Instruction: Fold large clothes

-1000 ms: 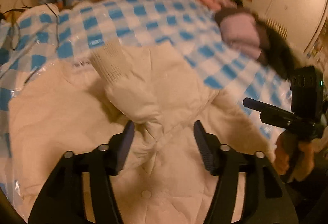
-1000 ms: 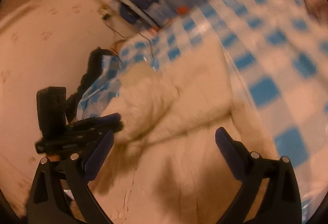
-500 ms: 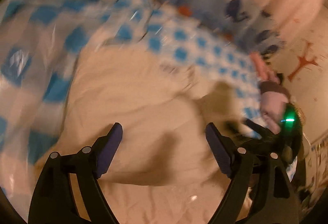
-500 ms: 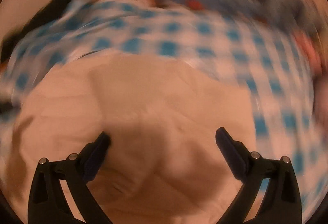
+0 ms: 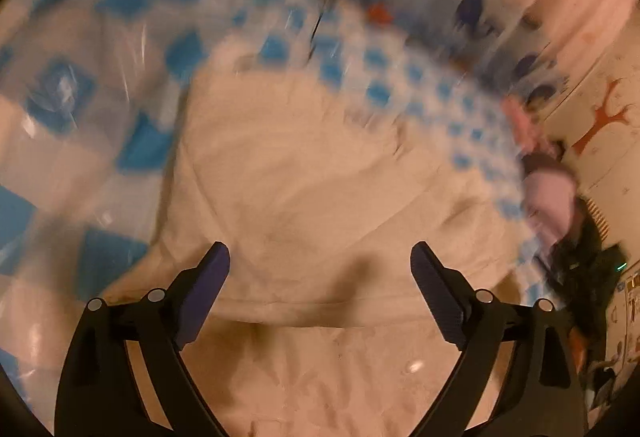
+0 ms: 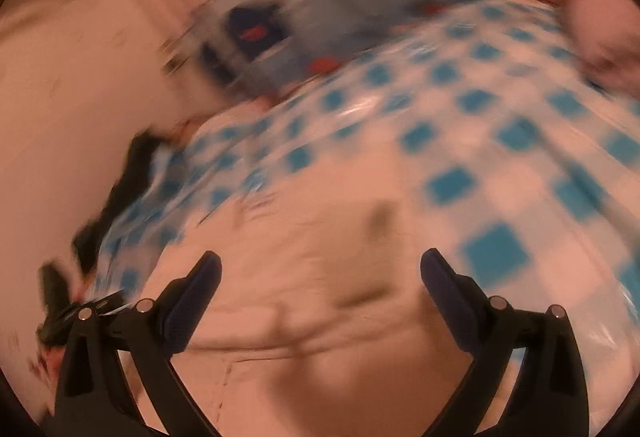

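A large cream quilted garment (image 5: 304, 173) lies spread on a blue-and-white checked cover (image 5: 60, 141); it also fills the lower half of the right wrist view (image 6: 328, 301). A folded edge of it runs across just beyond the left fingers. My left gripper (image 5: 320, 269) is open and empty above the cloth. My right gripper (image 6: 320, 277) is open and empty above the cloth too. Both views are blurred by motion.
The checked cover (image 6: 500, 141) stretches behind the garment. A blue patterned fabric (image 6: 328, 9) stands at the back against a pale wall. A pile of pink and dark clothes (image 5: 556, 193) lies at the right. Dark items (image 6: 120, 197) sit at the cover's left edge.
My left gripper has opened wide, let go of the cream cloth and swung left over the garment. My right gripper stayed open and swept across it. Both cameras are still moving.
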`<state>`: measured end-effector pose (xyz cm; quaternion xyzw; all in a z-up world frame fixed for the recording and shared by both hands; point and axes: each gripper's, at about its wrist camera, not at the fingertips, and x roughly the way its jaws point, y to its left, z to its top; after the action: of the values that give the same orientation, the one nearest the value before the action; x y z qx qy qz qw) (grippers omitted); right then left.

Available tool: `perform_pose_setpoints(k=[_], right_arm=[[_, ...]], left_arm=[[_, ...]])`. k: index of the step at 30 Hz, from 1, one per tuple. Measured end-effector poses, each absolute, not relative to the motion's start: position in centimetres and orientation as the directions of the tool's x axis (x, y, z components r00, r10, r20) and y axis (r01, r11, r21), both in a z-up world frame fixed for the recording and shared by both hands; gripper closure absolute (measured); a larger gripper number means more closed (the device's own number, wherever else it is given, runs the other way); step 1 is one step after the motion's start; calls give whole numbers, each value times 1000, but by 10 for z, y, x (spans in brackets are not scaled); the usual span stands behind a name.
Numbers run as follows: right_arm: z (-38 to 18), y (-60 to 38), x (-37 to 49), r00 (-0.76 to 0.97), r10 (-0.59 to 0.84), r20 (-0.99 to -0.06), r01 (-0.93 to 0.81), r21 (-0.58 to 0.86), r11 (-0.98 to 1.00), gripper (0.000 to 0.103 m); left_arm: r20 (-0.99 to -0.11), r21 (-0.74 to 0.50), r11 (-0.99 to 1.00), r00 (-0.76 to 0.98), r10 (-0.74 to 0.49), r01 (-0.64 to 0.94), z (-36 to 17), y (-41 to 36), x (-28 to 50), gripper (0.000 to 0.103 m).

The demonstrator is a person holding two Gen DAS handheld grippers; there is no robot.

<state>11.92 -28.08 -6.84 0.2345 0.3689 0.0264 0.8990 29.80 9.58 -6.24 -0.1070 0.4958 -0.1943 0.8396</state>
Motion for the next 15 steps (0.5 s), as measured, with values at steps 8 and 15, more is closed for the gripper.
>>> perform_pose_setpoints(k=[8,15], right_arm=[[-75,-267,136,663,152,-733,154,332,930,6],[-126,-265,174,560,124,-819,179,265,947,6]], left_arm=[[-775,-306,935,524,-355,180,-39,111,298,11],[-771,-273,908,492,-405,318,-51,57,311,11]])
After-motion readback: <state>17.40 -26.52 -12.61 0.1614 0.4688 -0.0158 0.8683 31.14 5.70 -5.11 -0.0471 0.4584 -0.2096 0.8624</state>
